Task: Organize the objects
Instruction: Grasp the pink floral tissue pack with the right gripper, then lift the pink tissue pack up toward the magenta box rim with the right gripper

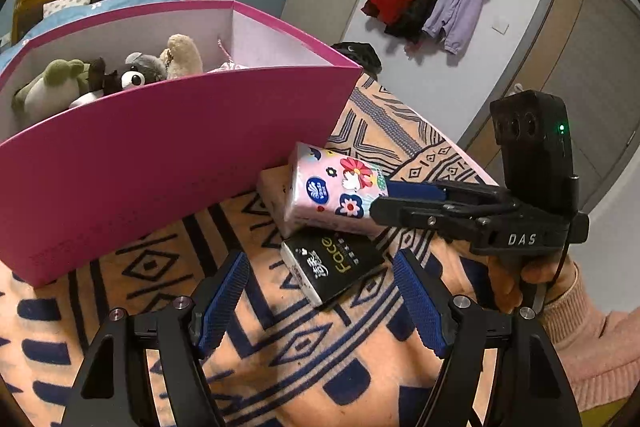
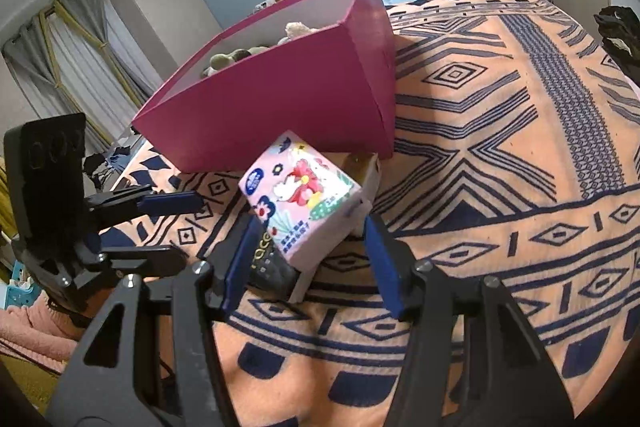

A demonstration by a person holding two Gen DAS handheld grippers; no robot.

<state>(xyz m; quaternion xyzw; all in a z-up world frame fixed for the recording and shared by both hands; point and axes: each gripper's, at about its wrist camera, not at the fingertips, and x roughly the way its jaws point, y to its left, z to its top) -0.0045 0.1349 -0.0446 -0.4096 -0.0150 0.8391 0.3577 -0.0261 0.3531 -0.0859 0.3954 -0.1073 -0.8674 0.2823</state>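
On the patterned blanket (image 2: 500,131), a magenta box (image 1: 160,155) holds plush toys (image 1: 120,75). Just beside it, a pink floral tissue pack (image 2: 300,195) leans on a black pack (image 1: 336,263). Left gripper (image 1: 320,303) gapes empty; right gripper (image 2: 312,259) brackets the pink pack, pads clear.
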